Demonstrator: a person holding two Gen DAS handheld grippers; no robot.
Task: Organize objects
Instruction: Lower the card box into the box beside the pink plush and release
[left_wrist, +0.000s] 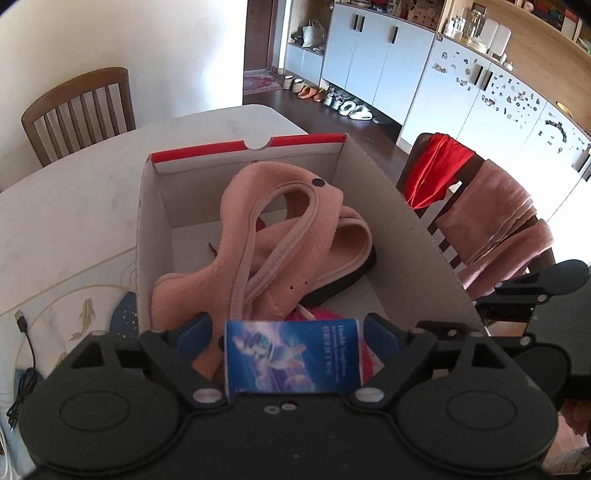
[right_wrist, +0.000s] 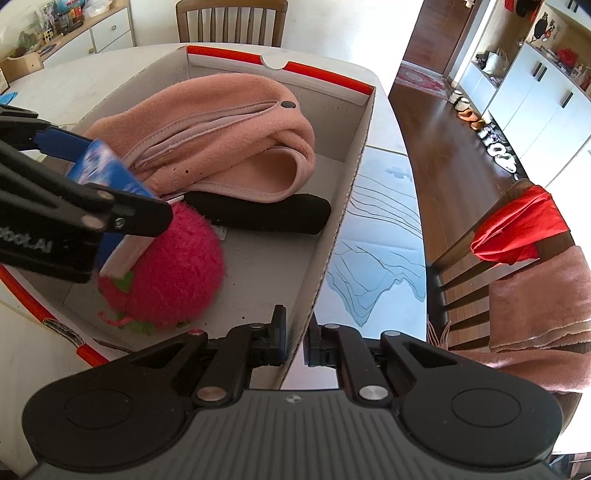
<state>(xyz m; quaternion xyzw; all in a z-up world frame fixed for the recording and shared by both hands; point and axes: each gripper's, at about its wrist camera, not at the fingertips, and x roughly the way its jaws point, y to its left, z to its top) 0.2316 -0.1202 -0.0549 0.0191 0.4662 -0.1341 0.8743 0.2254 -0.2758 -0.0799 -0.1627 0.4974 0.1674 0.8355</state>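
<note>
An open cardboard box (left_wrist: 399, 206) with a red rim stands on the white table (left_wrist: 74, 206). In it lie a pink fleece garment (left_wrist: 273, 229), a black roll (right_wrist: 258, 214) and a pink plush ball (right_wrist: 173, 269). My left gripper (left_wrist: 288, 330) is over the box's near end, its jaws spread on either side of a small blue box (left_wrist: 291, 354) that stands between them; it also shows in the right wrist view (right_wrist: 107, 170). My right gripper (right_wrist: 295, 339) is shut on the box's right wall (right_wrist: 332, 229).
A wooden chair (left_wrist: 77, 110) stands behind the table. Another chair (right_wrist: 517, 236) on the right carries red and pink cloths. A black USB cable (left_wrist: 26, 362) lies on the table at the left. Cabinets and shoes line the far wall.
</note>
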